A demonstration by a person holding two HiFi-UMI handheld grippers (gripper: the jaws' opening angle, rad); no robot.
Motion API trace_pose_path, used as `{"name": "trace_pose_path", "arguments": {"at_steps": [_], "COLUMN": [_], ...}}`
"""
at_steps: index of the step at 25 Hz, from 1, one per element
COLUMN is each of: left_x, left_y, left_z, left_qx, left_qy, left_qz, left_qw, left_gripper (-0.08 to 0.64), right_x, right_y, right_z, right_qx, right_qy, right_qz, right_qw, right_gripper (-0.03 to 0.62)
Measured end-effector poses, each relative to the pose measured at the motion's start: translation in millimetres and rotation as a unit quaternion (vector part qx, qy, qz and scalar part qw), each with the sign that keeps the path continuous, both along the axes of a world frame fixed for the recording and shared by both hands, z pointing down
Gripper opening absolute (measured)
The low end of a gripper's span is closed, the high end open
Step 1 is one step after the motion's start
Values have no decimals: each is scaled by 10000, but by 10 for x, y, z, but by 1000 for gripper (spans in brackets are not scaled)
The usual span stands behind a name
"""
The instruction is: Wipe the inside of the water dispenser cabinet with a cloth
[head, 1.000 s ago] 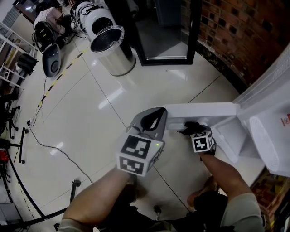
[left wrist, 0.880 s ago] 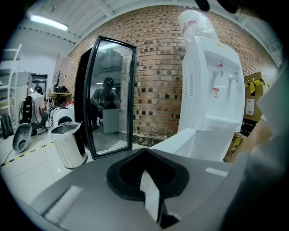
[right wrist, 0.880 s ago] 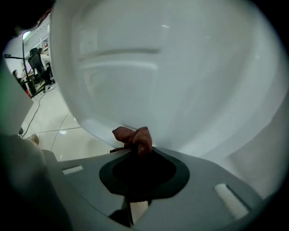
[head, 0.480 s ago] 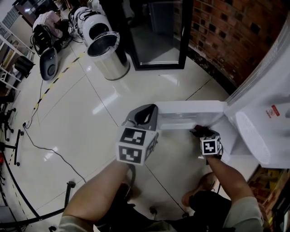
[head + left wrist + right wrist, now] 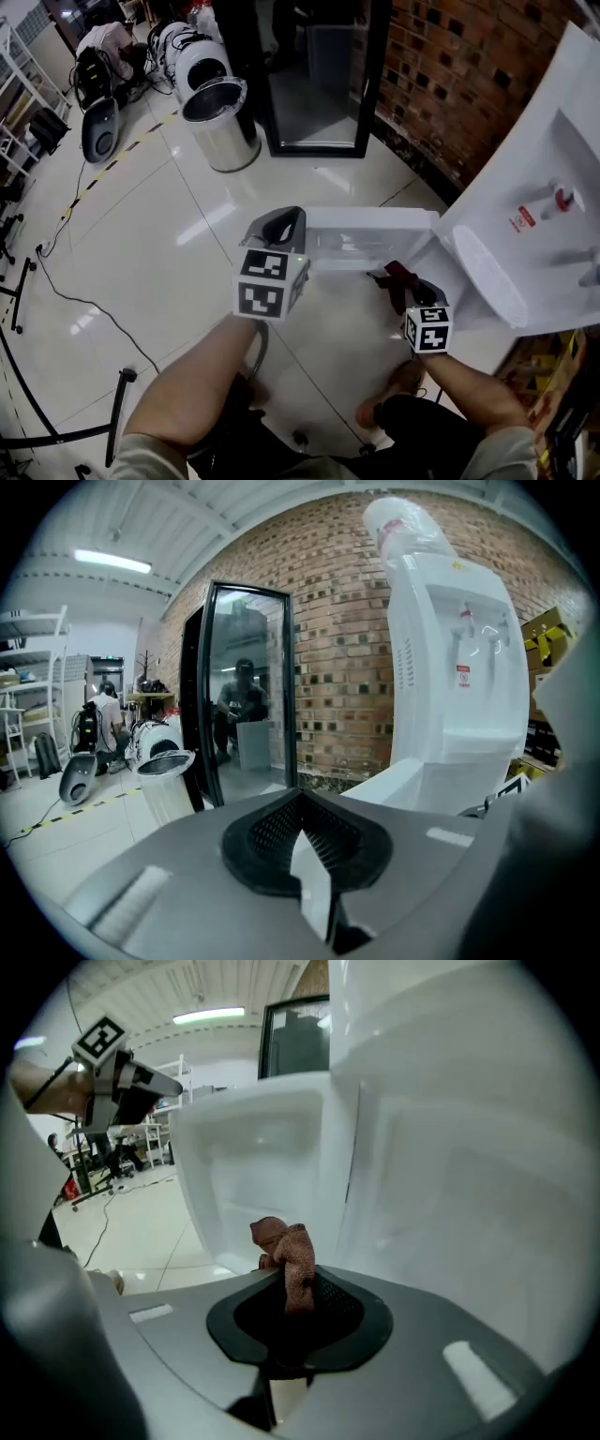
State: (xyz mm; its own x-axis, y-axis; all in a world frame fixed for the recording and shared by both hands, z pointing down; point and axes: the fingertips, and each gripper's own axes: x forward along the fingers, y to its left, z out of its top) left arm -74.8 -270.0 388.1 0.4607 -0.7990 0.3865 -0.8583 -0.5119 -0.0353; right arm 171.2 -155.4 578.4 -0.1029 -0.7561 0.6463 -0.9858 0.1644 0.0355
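The white water dispenser (image 5: pixel 525 206) stands at the right against the brick wall, its low cabinet door (image 5: pixel 366 234) swung open toward the left. My left gripper (image 5: pixel 279 227) is shut on the door's free edge; a thin white sliver shows between its jaws in the left gripper view (image 5: pixel 305 841). My right gripper (image 5: pixel 401 286) hangs just in front of the door's inner face, near the hinge side, shut on a reddish-brown cloth (image 5: pixel 394 277). The bunched cloth (image 5: pixel 289 1251) sticks up from the jaws, with the door (image 5: pixel 253 1157) behind it. The cabinet's inside is mostly hidden.
A steel bin (image 5: pixel 220 122) and a black-framed glass door (image 5: pixel 319 75) stand beyond the dispenser door. The brick wall (image 5: pixel 441 84) runs behind. A cable (image 5: pixel 84 300) trails across the tiled floor at the left. The person's feet are below the grippers.
My right gripper has risen and drawn back from the low cabinet with the cloth still in it. My left gripper has stayed on the door's edge. More of the dispenser's front shows.
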Motion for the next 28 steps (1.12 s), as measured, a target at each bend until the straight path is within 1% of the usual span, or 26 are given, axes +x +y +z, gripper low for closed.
{"name": "trace_pose_path", "arguments": {"at_steps": [3, 5, 7, 8, 11, 14, 17, 20, 22, 28], "left_x": [8, 73, 152, 190, 341, 552, 742, 926, 1003, 1061], "left_y": [109, 219, 344, 410, 622, 828, 990, 1083, 1105, 1123], "left_z": [-151, -327, -478, -531, -610, -676, -684, -699, -708, -621], "left_qx": [164, 273, 342, 318, 53, 4, -85, -116, -99, -177], "left_qy": [67, 109, 305, 455, 820, 1001, 1145, 1177, 1146, 1009], "left_qz": [38, 141, 211, 208, 232, 439, 633, 875, 1014, 1177], "left_qw": [9998, 9995, 9987, 9982, 9963, 9940, 9914, 9891, 9882, 9878], "left_gripper": [0, 0, 0, 0, 0, 0, 0, 0, 0, 0], "right_x": [139, 208, 259, 290, 373, 347, 316, 402, 482, 567], "right_y": [-46, -57, -30, -5, 85, 208, 210, 102, 20, -205], "right_z": [-411, -630, -806, -891, -1115, -1199, -1196, -1256, -1292, -1228], "right_qx": [497, 705, 834, 893, 1085, 1292, 1633, 2061, 2250, 2478], "right_qy": [-105, -145, -154, -164, -268, -527, -794, -892, -890, -888], "right_qz": [224, 333, 411, 466, 672, 852, 1147, 1503, 1666, 1923], "right_qw": [9985, 9968, 9955, 9948, 9915, 9865, 9767, 9628, 9559, 9453], "right_gripper": [61, 61, 61, 61, 61, 61, 61, 61, 61, 62]}}
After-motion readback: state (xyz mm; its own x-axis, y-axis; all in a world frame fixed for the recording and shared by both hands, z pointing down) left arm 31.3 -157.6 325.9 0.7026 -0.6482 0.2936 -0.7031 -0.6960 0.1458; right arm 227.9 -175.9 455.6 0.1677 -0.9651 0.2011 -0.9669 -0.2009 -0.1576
